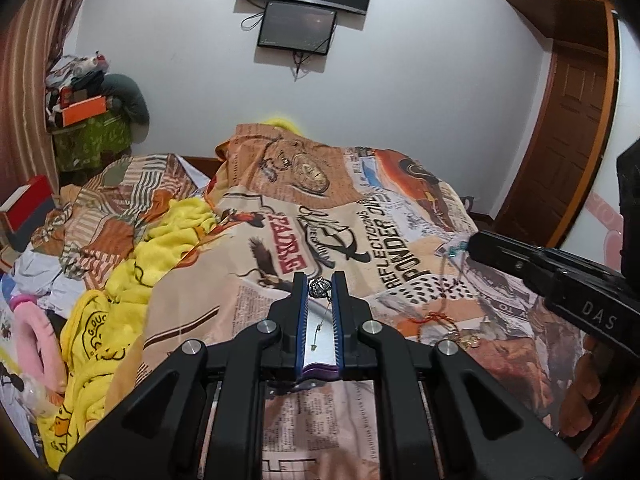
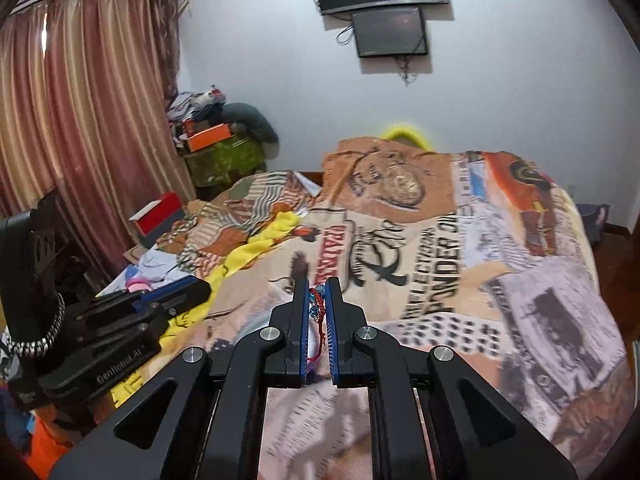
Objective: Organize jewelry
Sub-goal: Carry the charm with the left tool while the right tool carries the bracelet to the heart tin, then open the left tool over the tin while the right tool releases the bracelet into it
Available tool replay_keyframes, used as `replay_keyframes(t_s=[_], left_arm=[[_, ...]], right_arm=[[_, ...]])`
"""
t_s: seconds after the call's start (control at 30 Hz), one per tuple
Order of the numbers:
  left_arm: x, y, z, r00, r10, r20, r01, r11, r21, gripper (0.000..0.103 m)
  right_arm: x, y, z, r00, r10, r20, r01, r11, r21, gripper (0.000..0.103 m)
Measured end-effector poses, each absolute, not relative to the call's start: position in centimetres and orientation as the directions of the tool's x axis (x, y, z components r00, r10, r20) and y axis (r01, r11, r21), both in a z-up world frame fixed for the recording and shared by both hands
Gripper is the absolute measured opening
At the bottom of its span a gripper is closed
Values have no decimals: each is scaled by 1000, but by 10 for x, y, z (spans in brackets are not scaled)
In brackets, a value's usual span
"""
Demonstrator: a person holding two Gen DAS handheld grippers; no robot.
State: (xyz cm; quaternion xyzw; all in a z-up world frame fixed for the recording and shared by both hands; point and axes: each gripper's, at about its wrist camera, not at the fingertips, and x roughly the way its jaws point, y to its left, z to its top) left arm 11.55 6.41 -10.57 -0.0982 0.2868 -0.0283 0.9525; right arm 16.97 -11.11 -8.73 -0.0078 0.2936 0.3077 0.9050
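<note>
My left gripper [image 1: 320, 286] is shut on a silver pendant necklace [image 1: 319, 289]; its thin chain [image 1: 322, 320] hangs down between the fingers over a white card. My right gripper [image 2: 318, 294] is shut on a red cord bracelet with blue beads [image 2: 317, 300], whose red cord trails down between the fingers. In the left wrist view the right gripper [image 1: 476, 242] reaches in from the right with blue beads [image 1: 456, 249] at its tip. More jewelry lies on the bedspread below it: a red thread bracelet [image 1: 438, 317] and a gold piece [image 1: 472, 342].
A printed bedspread [image 1: 400, 216] covers the bed, with a yellow blanket [image 1: 132, 280] crumpled at the left. A red box [image 2: 160, 212] sits near the curtain [image 2: 80, 120]. Two screens [image 1: 298, 28] hang on the wall. A wooden door [image 1: 568, 152] stands at the right.
</note>
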Motion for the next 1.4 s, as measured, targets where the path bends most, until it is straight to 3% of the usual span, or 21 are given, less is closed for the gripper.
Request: replay_keyframes(t_s=[0.93, 1.4], left_arm=[[160, 83, -189, 702, -179, -689, -2, 968, -253, 10], [164, 87, -194, 677, -211, -705, -5, 957, -290, 10]], right_arm=[[224, -41, -164, 329, 566, -756, -601, 743, 295, 7], [235, -41, -176, 263, 554, -790, -590, 740, 323, 7]])
